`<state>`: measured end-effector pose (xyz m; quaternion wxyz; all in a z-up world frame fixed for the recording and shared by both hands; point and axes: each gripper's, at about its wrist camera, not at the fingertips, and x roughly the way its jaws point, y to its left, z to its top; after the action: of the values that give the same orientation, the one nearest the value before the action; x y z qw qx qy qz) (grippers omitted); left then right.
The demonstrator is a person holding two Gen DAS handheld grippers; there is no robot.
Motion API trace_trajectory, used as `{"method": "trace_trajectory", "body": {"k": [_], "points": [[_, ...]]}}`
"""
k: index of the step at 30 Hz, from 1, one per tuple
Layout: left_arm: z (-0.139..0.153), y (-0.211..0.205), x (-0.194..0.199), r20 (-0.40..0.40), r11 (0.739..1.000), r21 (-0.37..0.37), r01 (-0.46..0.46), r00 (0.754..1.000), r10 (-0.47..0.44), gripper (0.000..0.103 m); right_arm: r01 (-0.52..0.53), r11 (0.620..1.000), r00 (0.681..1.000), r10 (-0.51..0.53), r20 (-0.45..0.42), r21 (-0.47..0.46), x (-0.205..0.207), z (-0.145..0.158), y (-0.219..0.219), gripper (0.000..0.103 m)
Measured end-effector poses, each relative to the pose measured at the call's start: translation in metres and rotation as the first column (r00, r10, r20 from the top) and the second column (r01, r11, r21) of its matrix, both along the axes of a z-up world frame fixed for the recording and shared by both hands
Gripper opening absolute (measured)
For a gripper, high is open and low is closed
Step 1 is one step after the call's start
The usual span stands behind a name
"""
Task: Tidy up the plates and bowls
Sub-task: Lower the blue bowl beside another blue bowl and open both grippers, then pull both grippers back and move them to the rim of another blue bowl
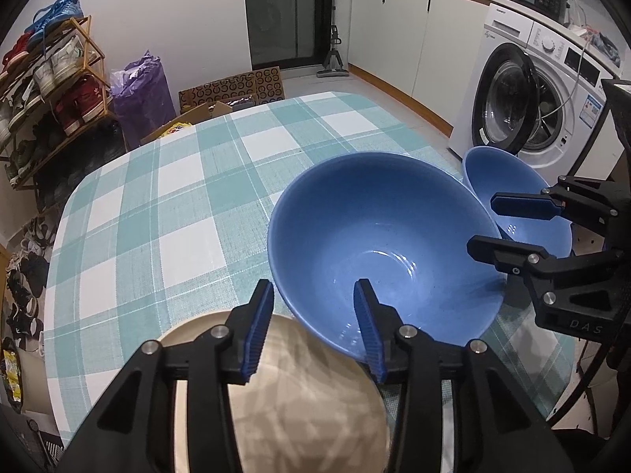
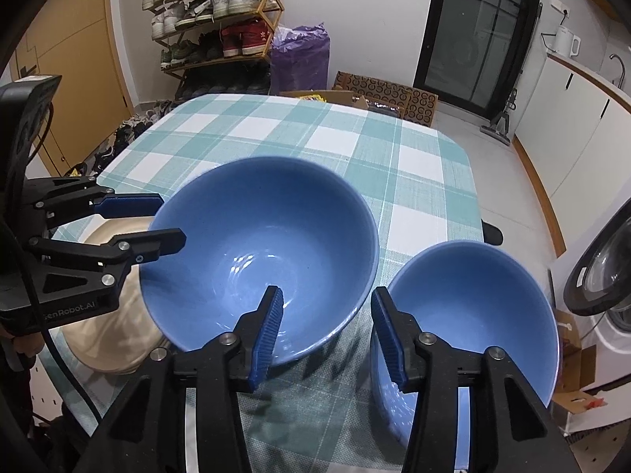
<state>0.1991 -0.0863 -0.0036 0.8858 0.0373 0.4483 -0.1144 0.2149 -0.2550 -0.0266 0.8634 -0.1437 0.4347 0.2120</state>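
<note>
The large blue bowl sits on the table between both grippers. The right gripper straddles the gap beside the small blue bowl, jaws wide and empty. The left gripper, over the beige plate, is likewise open, one finger inside the large bowl's near rim.

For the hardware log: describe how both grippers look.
The left gripper and right gripper look alike: black angular plastic linkages with silver pivot screws and ribbed blue finger pads. The left body carries pale "GenRobot.AI" lettering and a black cable; the right shows "DAS". No sleeves are visible.
</note>
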Motion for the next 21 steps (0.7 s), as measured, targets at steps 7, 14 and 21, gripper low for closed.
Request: {"method": "trace_trajectory", "body": {"k": [7, 14, 21], "points": [[0.003, 0.001, -0.004, 0.003, 1.000, -0.014, 0.004, 1.000, -0.004, 0.049, -0.008, 1.000, 1.000, 0.008, 0.011, 0.012, -0.006, 0.007, -0.001, 0.067], [0.010, 0.002, -0.010, 0.013, 0.999, -0.039, 0.003, 1.000, -0.003, 0.056, 0.004, 0.996, 1.000, -0.007, 0.025, 0.089, -0.014, 0.016, -0.012, 0.087], [0.020, 0.003, -0.016, 0.042, 0.997, -0.083, 0.001, 0.999, 0.002, 0.092, 0.025, 0.985, 0.999, -0.032, 0.037, 0.169, -0.024, 0.028, -0.029, 0.102]]}}
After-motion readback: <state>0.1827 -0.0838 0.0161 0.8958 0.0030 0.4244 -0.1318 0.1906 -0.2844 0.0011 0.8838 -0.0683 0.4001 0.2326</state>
